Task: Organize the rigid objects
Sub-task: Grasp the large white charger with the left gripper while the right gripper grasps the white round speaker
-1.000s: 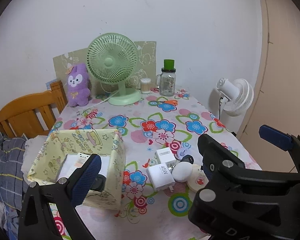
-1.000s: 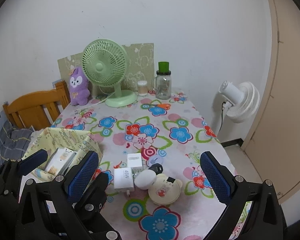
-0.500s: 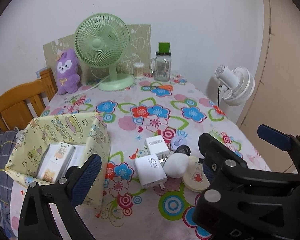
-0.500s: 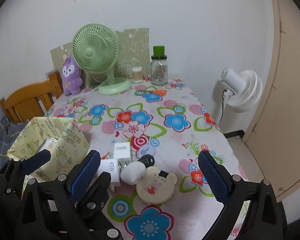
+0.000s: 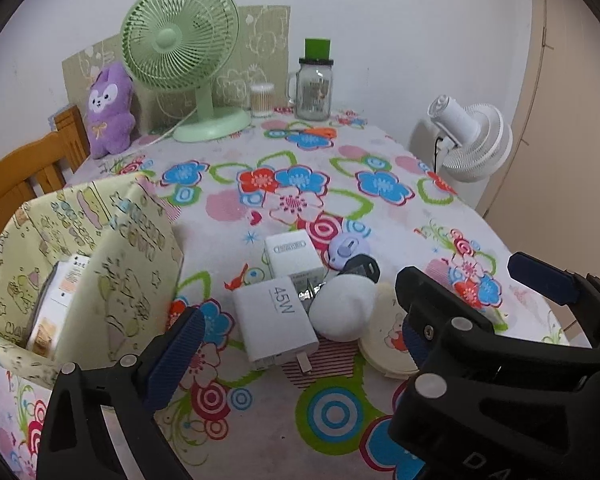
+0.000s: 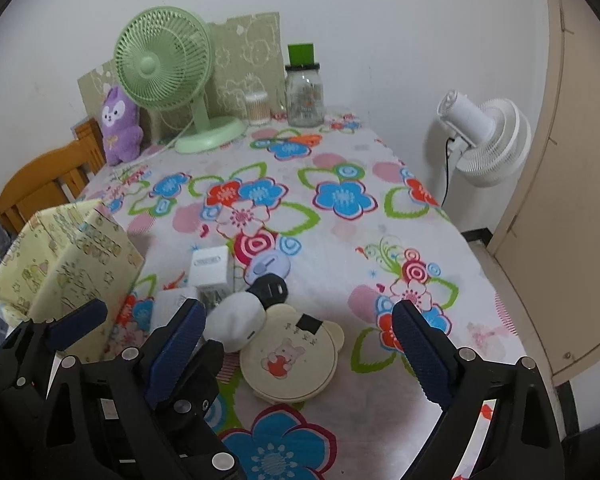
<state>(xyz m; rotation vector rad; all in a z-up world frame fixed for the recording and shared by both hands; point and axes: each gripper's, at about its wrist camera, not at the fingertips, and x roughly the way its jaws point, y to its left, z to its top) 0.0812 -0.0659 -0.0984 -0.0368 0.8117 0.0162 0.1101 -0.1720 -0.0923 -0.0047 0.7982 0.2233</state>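
Right gripper (image 6: 296,340) spread wide, jaws just narrowed a little, nothing pinched; round cream case (image 6: 290,360) lying between the fingers on the floral cloth (image 6: 340,240). Left gripper (image 5: 296,344) also agape and empty. Just past the tips, 45W charger (image 5: 274,318), white oval thing (image 5: 342,306), second white charger (image 5: 294,256), purple disc (image 5: 346,248). Left of the cluster, yellow box (image 5: 132,264). Farthest back, green fan (image 5: 180,36).
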